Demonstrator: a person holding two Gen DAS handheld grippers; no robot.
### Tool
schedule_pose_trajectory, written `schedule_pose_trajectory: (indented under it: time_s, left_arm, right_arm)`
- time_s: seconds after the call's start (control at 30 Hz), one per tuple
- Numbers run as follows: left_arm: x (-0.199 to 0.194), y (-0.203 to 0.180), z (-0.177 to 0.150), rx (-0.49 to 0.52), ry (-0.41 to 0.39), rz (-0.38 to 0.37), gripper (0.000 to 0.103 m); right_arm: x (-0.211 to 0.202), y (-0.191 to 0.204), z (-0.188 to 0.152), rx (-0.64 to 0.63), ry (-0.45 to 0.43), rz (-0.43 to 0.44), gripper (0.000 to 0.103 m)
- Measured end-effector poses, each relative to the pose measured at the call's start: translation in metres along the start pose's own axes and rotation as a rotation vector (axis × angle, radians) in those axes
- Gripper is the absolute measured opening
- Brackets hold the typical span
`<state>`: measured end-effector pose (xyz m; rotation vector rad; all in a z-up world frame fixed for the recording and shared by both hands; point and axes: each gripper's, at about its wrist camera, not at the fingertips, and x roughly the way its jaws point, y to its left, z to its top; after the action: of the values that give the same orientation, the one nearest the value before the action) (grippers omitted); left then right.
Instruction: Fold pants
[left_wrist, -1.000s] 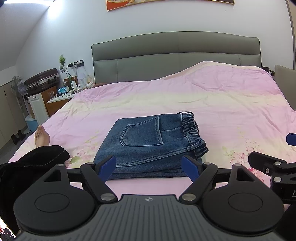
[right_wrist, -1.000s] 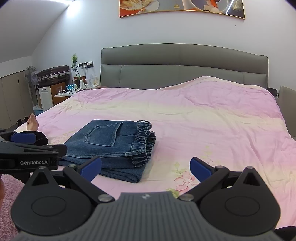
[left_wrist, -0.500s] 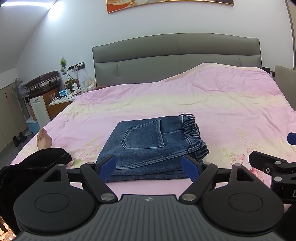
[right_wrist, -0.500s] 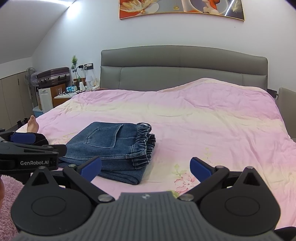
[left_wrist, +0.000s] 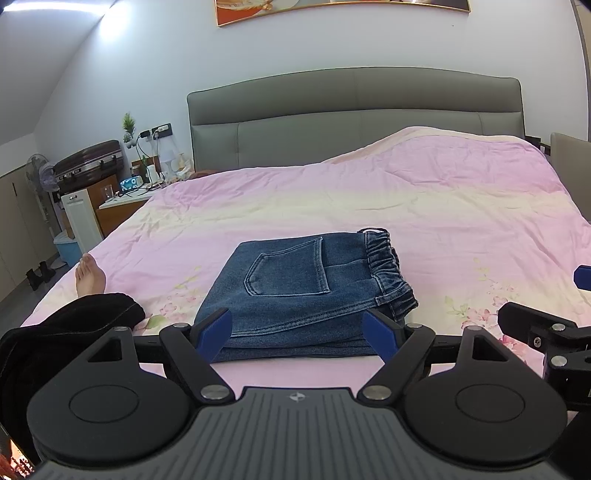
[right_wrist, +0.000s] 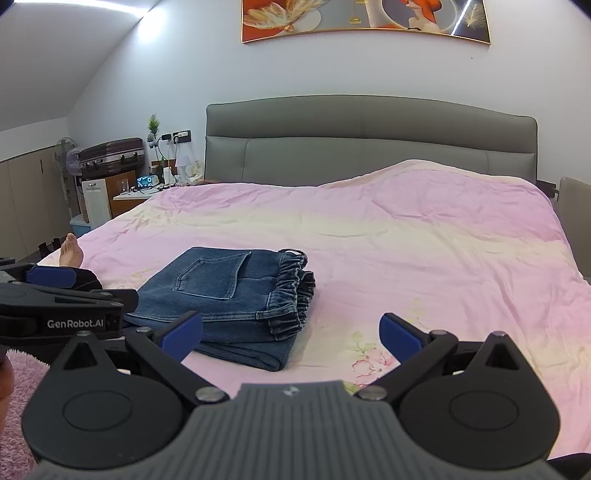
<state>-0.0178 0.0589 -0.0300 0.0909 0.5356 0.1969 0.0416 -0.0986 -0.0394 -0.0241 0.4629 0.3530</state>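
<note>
Blue denim pants (left_wrist: 303, 291) lie folded into a compact stack on the pink bedcover (left_wrist: 424, 206), back pocket up, elastic waistband to the right. They also show in the right wrist view (right_wrist: 229, 295). My left gripper (left_wrist: 297, 332) is open and empty, held just short of the stack's near edge. My right gripper (right_wrist: 291, 330) is open and empty, to the right of the stack over the bedcover (right_wrist: 424, 240). The left gripper's side shows in the right wrist view (right_wrist: 62, 306).
A grey padded headboard (left_wrist: 354, 110) stands at the far end. A nightstand (left_wrist: 122, 199) with small items and a suitcase (left_wrist: 88, 166) are at the far left. A person's bare foot (left_wrist: 90, 277) and black-clad leg (left_wrist: 66, 325) rest at the bed's left edge.
Both grippers have drawn back and risen slightly from the folded pants; the pants lie unmoved. Both grippers stay open.
</note>
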Motion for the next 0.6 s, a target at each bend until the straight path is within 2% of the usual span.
schedule_pose_trajectory:
  time_s: [0.6]
  left_arm:
    - [-0.0024,-0.0015,0.0003,-0.005,0.003,0.003,0.094]
  right_arm:
    - [-0.0023,-0.0027,0.0012,0.007,0.001,0.002,0.098]
